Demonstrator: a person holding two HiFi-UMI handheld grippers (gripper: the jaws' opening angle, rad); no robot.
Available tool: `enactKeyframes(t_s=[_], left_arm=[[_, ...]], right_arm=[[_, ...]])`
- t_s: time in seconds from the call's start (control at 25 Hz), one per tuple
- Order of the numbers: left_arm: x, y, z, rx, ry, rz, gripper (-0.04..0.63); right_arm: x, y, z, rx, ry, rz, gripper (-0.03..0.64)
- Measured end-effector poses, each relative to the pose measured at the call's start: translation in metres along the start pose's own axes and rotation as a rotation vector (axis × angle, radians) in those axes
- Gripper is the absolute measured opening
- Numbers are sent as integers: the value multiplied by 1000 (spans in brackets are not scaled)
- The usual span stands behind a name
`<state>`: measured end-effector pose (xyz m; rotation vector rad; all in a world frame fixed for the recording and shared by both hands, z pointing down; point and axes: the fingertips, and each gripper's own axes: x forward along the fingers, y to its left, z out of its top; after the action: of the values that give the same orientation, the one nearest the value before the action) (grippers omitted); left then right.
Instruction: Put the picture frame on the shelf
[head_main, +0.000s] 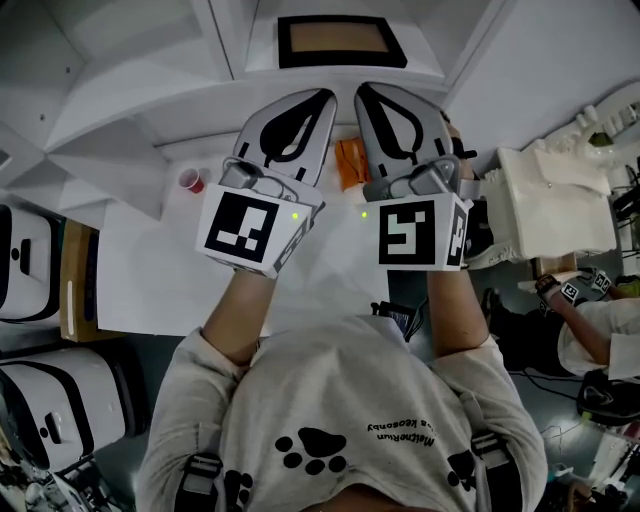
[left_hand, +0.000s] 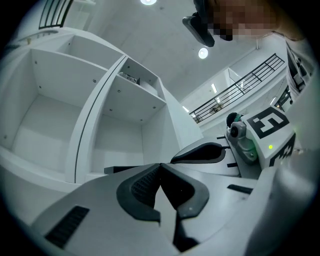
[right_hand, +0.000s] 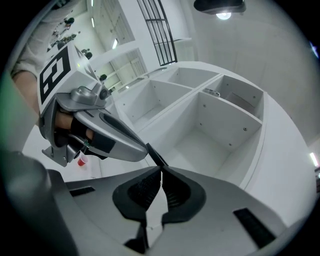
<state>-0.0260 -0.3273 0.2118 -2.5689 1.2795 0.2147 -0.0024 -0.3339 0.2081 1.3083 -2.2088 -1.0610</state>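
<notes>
A: What are the two tools doing?

B: The left tool (left_hand: 160, 165) is closed, tip against tip, with nothing in it. The right tool (right_hand: 161, 171) is pinched closed too, and it holds nothing.

A: What do they look like?

B: Each one is smooth grey plastic with black bumpy pads (right_hand: 145, 189). Each has one white cube with black squares on it. That makes two tools and two cubes. They are held up side by side above the bench (head_main: 140, 270), which is flat and white.

A: What lies on the bench?

B: One small red cup (head_main: 191, 181) sits near the left tool. One orange thing (head_main: 350, 163) shows in the gap between the two tools. Its shape is hard to make out.

A: And the picture frame?

B: There is one picture frame (head_main: 342, 42). It is a rectangle with a black edge and a brown middle. It sits inside a box of the white shelf (head_main: 225, 45), past the tool tips and apart from them. Its long side runs left to right in the head view. Its brown face looks up at the head camera.
</notes>
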Motion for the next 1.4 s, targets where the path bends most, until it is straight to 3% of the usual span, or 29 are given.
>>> enactKeyframes(t_s=[0.32, 0.68, 1.12, 1.28, 1.4], left_arm=[[-31, -20, 2, 4, 2, 15, 20], [-65, -36, -13, -15, 34, 15, 20], [-113, -48, -44, -42, 82, 5, 20], [-123, -49, -45, -91, 36, 19, 20], [-131, -55, -55, -96, 46, 8, 20]], right_arm=[[-39, 12, 8, 147, -52, -14, 34], [-68, 27, 11, 424, -136, -72, 34], [-97, 76, 11, 551, -118, -103, 34], [-106, 94, 6, 583, -87, -116, 34], [-113, 106, 1, 603, -73, -122, 34]])
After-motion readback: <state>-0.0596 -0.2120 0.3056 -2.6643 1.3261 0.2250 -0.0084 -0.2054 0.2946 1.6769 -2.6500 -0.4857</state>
